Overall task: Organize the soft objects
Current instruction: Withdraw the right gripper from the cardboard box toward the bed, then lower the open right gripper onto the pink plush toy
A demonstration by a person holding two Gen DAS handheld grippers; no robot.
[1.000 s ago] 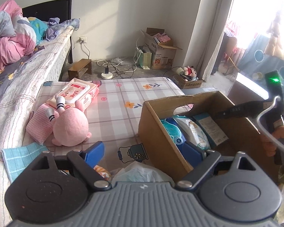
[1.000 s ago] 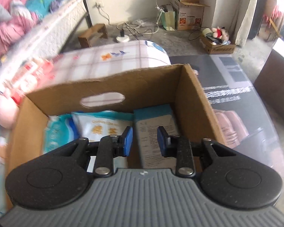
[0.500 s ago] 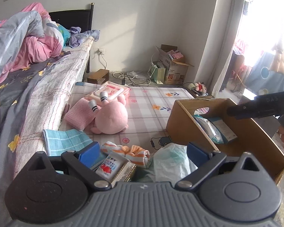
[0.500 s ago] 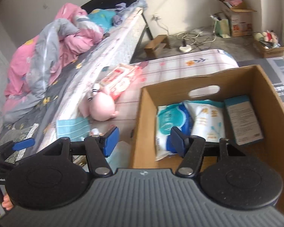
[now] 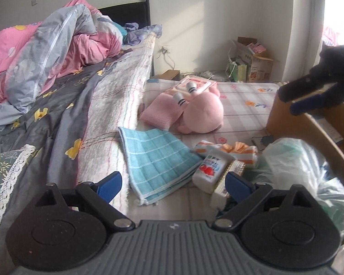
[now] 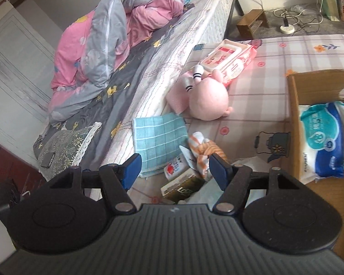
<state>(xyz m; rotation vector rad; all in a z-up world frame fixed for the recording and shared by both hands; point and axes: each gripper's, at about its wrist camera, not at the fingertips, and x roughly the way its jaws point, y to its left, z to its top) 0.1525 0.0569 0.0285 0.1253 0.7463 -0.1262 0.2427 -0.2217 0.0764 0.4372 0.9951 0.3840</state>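
Observation:
On the checked mat lie a teal checked cloth [image 5: 158,158], a pink plush [image 5: 201,114] on a pink cloth [image 5: 160,112], an orange striped cloth [image 5: 236,151] and a small strawberry-print pack [image 5: 211,169]. My left gripper [image 5: 173,181] is open above the teal cloth's near corner, holding nothing. My right gripper [image 6: 175,167] hovers over the small pack [image 6: 174,167] and the striped cloth [image 6: 204,151]; its jaws are opening with nothing gripped. The cardboard box [image 6: 293,114] on the right holds blue wipe packs [image 6: 321,142]. The right gripper [image 5: 291,102] also shows over the box rim.
A bed with a pink and grey duvet [image 5: 64,45] runs along the left. A pink wipes pack [image 6: 227,59] lies behind the plush. A plastic bag [image 5: 295,160] and a gold box [image 6: 183,188] sit near the cardboard box. Cartons and cables clutter the far floor.
My right gripper came up out of the box, swung left over the mat and opened its jaws. My left gripper swung left toward the bed side and the teal cloth.

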